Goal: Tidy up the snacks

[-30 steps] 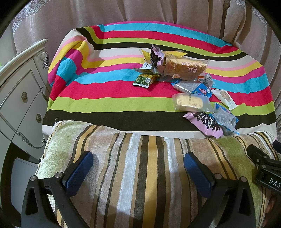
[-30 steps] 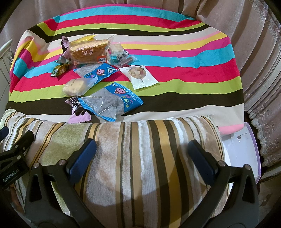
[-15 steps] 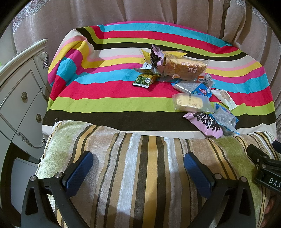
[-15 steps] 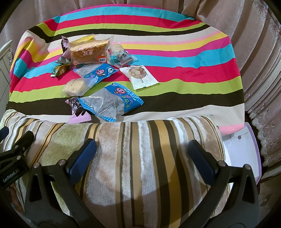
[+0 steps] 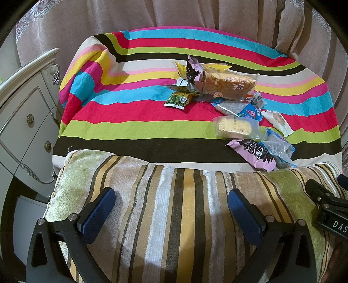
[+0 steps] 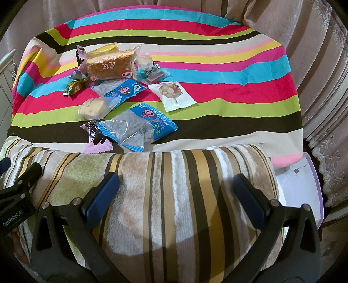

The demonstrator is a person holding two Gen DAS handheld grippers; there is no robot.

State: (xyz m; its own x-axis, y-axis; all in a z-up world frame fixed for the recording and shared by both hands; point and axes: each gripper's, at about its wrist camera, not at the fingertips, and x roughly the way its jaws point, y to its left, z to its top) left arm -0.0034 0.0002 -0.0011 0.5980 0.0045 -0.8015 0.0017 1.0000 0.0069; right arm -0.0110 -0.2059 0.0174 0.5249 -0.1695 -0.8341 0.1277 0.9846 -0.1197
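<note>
Several wrapped snacks lie scattered on a bright striped cloth (image 5: 134,130). Among them are a large cake pack (image 5: 228,86) (image 6: 111,64), a green pea packet (image 5: 178,100), a yellow cake in clear wrap (image 5: 236,128) (image 6: 95,107), a pink packet (image 5: 256,155), a blue packet (image 6: 141,126) and a white packet (image 6: 171,95). My left gripper (image 5: 171,206) is open and empty above a striped plush cushion (image 5: 174,206), well short of the snacks. My right gripper (image 6: 176,193) is open and empty over the same cushion (image 6: 174,185).
A white drawer cabinet (image 5: 24,117) stands left of the cloth. Beige curtains (image 5: 174,15) hang behind and to the right. A white and purple object (image 6: 302,185) sits at the cushion's right end. Each gripper's side shows in the other's view.
</note>
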